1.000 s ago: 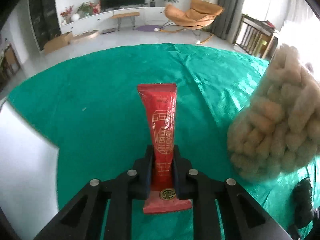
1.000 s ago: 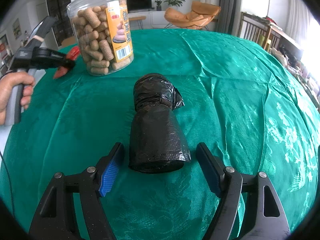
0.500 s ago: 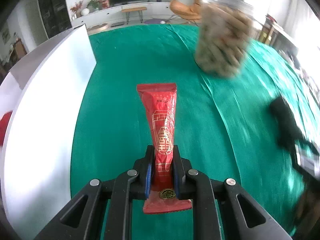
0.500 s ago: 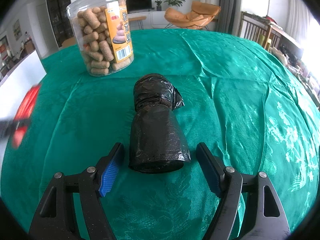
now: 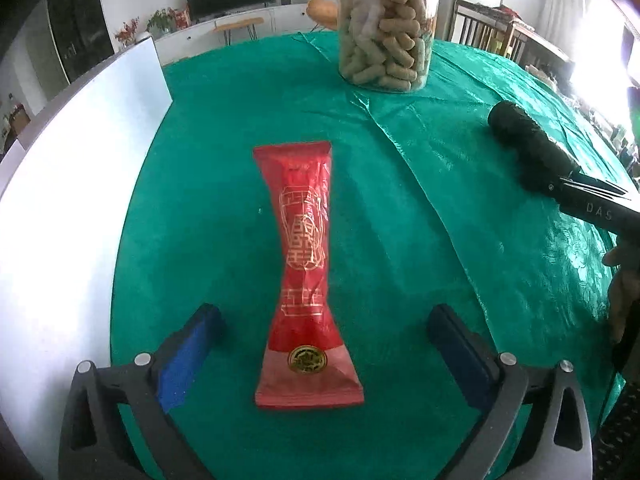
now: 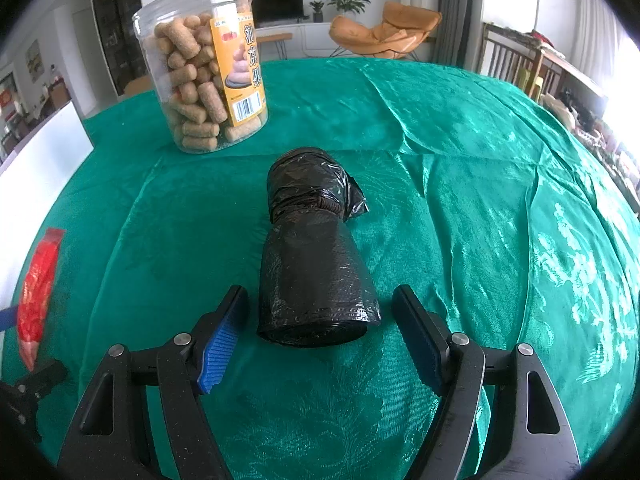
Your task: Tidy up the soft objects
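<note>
1. White board [image 5: 72, 184]: stands along the left edge of the worktop [image 5: 224, 128], which carries a green cloth. Upright, bare white face, apart from everything else.
2. Left hand-held gripper [image 5: 324, 344]: jaws opening, blue pads well clear on both sides. The red packet [image 5: 306, 264] lies between them but neither pad touches it. So released, nothing grasped.
3. Red packet: flat on the green cloth, long axis pointing away from the left wrist camera, pinched narrow in the middle, gold print on top, gold round seal near the near end. Also visible at the far left in the right wrist view, blurred.
4. Clear jar [image 6: 204, 68] of tan puffed sticks: upright at the far side of the worktop, orange label facing the right wrist camera. Well apart from the packet, near the far end of the black roll.
5. Black bag roll [image 6: 314, 256]: lying on the cloth, right of the packet, tied or bunched tight at its far end. Near end sits between the right jaws.
6. Right hand-held gripper [image 6: 320, 334]: jaws spread either side of the roll, a gap visible at each pad, no contact. Not clenched, holding nothing.
7. Left wrist view, right edge: the right tool's black body over the roll, part of a hand [image 5: 622, 280] on its handle.
</note>
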`<state>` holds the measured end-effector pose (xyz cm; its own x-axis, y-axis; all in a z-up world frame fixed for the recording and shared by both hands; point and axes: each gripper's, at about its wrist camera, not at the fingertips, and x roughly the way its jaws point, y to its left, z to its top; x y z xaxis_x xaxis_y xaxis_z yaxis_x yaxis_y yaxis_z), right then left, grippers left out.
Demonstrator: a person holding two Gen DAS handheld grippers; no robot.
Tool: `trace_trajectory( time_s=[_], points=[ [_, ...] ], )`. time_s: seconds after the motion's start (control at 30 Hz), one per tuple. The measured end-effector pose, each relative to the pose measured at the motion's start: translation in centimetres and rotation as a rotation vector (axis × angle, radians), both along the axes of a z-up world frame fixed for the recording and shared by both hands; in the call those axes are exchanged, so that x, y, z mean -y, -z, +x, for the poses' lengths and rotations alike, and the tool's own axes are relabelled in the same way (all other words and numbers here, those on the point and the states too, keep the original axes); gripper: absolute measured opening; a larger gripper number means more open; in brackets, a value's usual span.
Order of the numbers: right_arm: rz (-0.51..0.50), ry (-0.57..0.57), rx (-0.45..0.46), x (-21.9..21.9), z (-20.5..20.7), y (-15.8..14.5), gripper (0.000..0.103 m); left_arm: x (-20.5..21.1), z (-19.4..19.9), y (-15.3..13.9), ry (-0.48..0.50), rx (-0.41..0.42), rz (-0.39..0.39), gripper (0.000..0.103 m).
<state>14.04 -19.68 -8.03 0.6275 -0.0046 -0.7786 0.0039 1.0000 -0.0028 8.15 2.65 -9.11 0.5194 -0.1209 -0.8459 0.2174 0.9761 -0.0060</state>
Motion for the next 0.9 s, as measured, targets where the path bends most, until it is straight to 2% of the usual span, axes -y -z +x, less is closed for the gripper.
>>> trace_trajectory(
  time_s=[0.33, 0.83, 0.9],
  points=[
    [0.000, 0.000, 0.000, -0.02, 0.01, -0.02, 0.078, -0.47, -0.71, 0.25, -0.016, 0.061, -0.017, 0.103],
    [0.000, 0.000, 0.000, -0.01, -0.01, -0.02, 0.078, -0.42, -0.65, 0.39, -0.019, 0.059, -0.016, 0.103],
    [0.001, 0.000, 0.000, 0.00, -0.01, -0.03, 0.078, -0.40, -0.58, 0.30, -0.018, 0.029, -0.009, 0.103]
  ],
)
